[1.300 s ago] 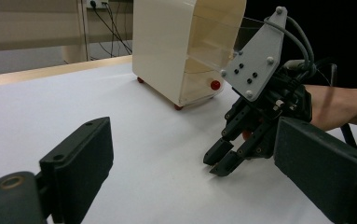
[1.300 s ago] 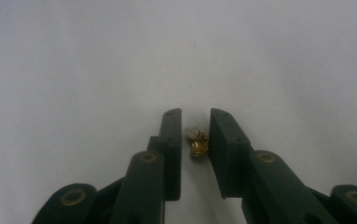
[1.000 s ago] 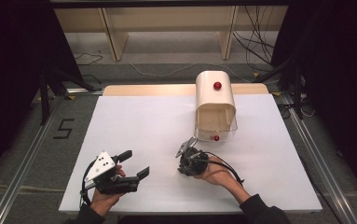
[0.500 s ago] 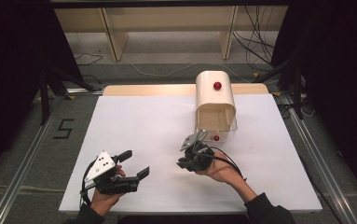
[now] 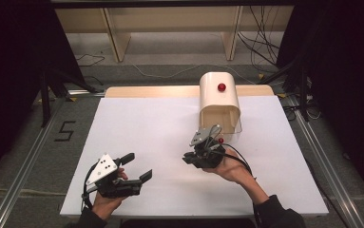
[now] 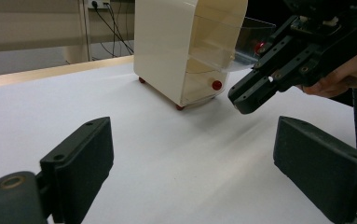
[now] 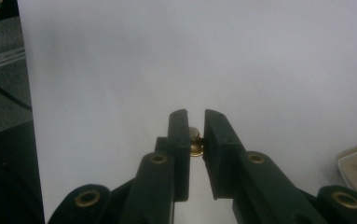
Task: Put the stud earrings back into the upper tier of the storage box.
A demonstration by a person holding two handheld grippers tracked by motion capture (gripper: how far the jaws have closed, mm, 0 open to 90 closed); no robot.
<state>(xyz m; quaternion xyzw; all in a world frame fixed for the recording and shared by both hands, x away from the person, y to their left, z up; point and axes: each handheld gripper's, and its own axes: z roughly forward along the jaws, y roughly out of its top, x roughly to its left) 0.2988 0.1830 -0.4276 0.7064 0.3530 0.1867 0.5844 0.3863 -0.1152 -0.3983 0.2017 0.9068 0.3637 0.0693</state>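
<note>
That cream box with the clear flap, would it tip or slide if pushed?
The cream box looks tall and narrow, so a high push likely tips it. Small red feet may grip rather than slide. Thin walls suggest it's light.

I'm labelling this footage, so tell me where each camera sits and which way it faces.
High view: above the person's side, looking forward and down on the white table; both forearms enter from below.
Left gripper view: rides the left claw, open, facing the cream cabinet.
Right gripper view: rides the right claw, looking down at bare table past a small brass piece.
Shared: high and left gripper views both show cabinet and right claw.
</note>
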